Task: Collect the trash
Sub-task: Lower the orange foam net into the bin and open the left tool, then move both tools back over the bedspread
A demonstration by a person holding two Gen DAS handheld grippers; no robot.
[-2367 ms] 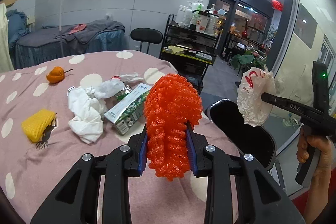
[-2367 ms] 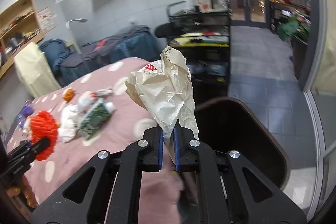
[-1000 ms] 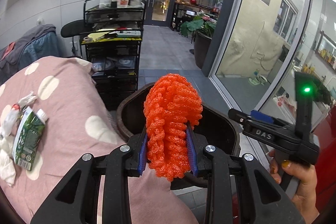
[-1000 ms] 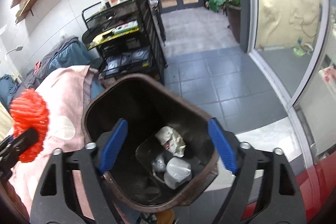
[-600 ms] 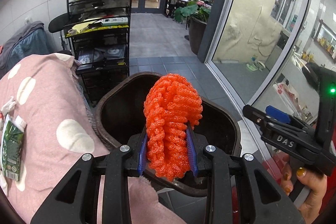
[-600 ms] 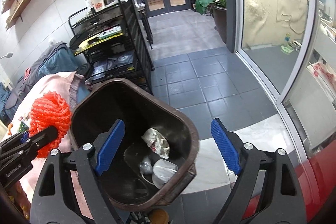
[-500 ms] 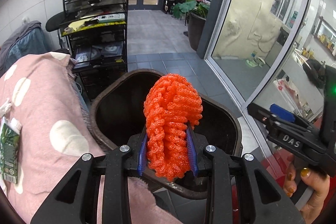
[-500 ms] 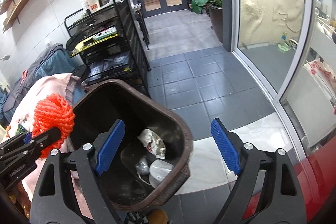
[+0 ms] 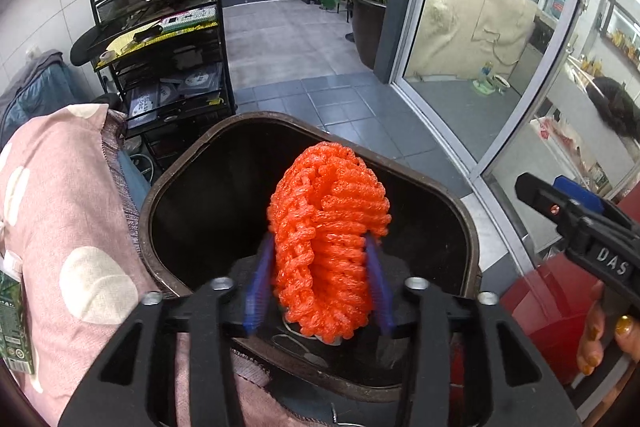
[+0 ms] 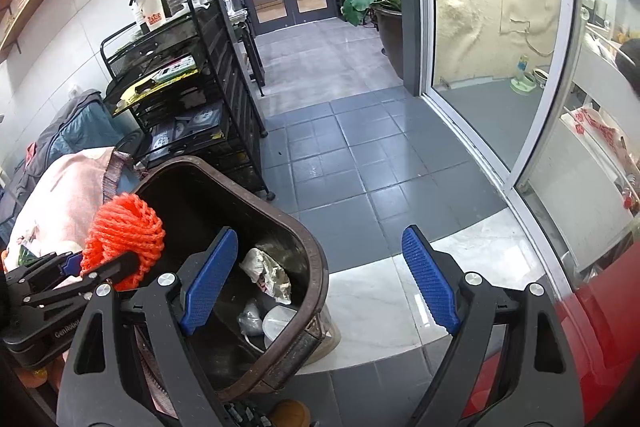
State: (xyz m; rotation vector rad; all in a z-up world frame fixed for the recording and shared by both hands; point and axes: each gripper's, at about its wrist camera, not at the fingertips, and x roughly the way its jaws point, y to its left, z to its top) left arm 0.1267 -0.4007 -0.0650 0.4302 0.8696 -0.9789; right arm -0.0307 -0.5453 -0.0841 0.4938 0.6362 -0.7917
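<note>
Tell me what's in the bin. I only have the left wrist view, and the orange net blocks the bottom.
Observer: The right wrist view shows a crumpled paper wrapper and some clear plastic pieces at the bottom of the bin.
Operator: Right gripper carrying anything? I only see one finger.
Observer: No. The right gripper is wide open and empty.
Operator: Is the net over the opening?
Observer: From the right, the orange net hangs by the bin's rim on the pink cloth side. I cannot tell if it fully clears the rim.
</note>
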